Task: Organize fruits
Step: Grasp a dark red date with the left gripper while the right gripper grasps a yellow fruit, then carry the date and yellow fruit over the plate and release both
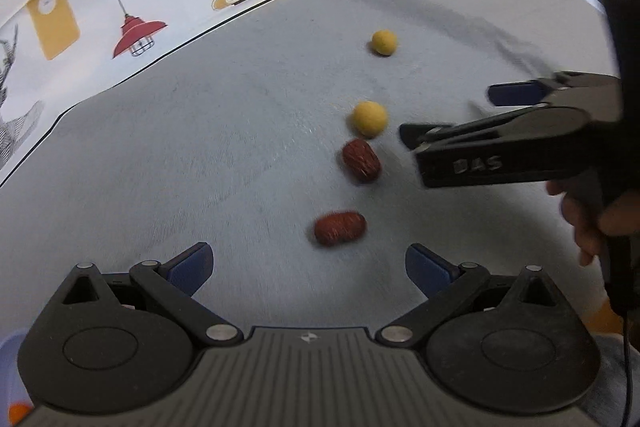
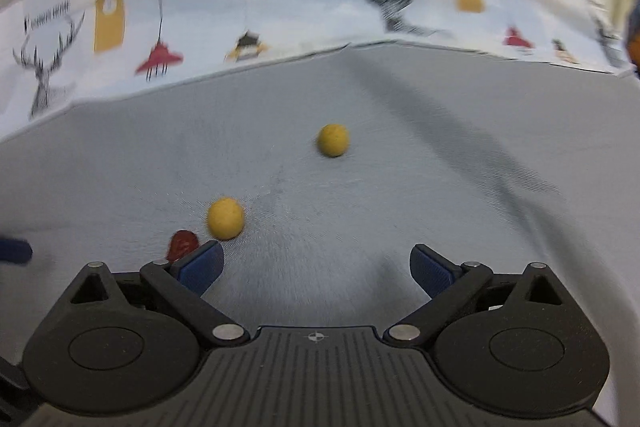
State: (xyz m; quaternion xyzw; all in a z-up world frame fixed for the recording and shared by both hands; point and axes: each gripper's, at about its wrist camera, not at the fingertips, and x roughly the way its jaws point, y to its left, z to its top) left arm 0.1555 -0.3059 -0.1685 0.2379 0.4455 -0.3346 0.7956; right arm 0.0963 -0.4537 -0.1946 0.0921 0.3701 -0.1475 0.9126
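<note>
Both your grippers hung spread and empty over the grey cloth (image 1: pixel 160 155).

Your left gripper (image 1: pixel 308 269) faced two red dates (image 1: pixel 340 228) and two yellow balls (image 1: pixel 369 119) in a line; your right gripper (image 2: pixel 316 269) hovered beside them.

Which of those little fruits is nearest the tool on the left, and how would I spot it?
On the grey cloth, four fruits lie in a loose line running away from the left tool. The one you want is the red date at the near end, lying crosswise; the other date sits farther off, beside a yellow ball.
</note>
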